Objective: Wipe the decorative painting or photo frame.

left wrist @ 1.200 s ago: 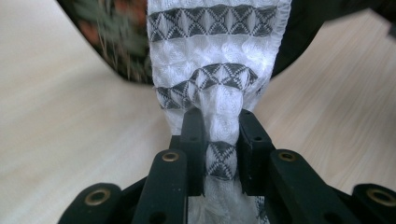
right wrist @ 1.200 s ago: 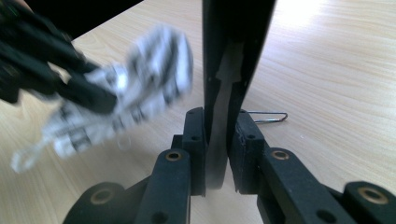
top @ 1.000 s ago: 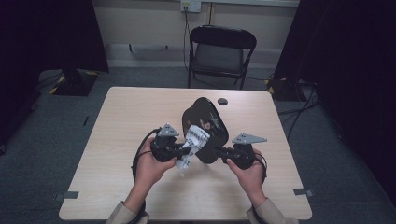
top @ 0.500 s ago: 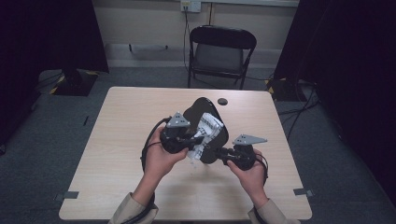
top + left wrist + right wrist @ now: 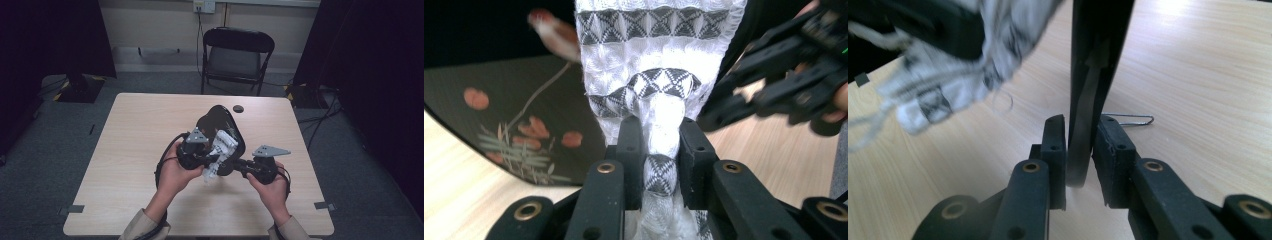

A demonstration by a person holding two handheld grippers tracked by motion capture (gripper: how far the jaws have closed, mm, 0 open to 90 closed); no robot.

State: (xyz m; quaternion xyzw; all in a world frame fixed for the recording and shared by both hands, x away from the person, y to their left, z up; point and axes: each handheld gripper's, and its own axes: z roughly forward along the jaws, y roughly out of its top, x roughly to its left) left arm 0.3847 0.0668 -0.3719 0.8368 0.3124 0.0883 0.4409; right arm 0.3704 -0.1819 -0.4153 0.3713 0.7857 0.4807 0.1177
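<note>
Judging from the pictures, a black tray (image 5: pixel 220 125) with a painted bird and flowers was being wiped with a white knitted cloth (image 5: pixel 220 150) that carries dark patterned bands. The tray was held above the middle of the wooden table (image 5: pixel 125 150), tilted on its edge. The left gripper (image 5: pixel 655 145) was pressed together on a bunched fold of the cloth, which was squeezed narrow between the pads. The right gripper (image 5: pixel 1079 150) was closed on the thin lower rim of the tray; its jaws had just been closing, with the rim between them.

The tray was judged to be stiff, rather light and probably smooth, so it could slip or turn in a narrow pinch; a hold deeper on the rim would be safer. The lacquered face looked easy to scratch. The cloth was soft and loose, with threads hanging, and it was best taken by a thick fold.

A small dark round thing (image 5: pixel 238 108) lay on the table beyond the tray, well apart. A thin wire clip (image 5: pixel 1130 120) lay on the table near the tray's edge. A folding chair (image 5: pixel 237 57) stood behind the table. Nothing was seen in the way of the wiping.
</note>
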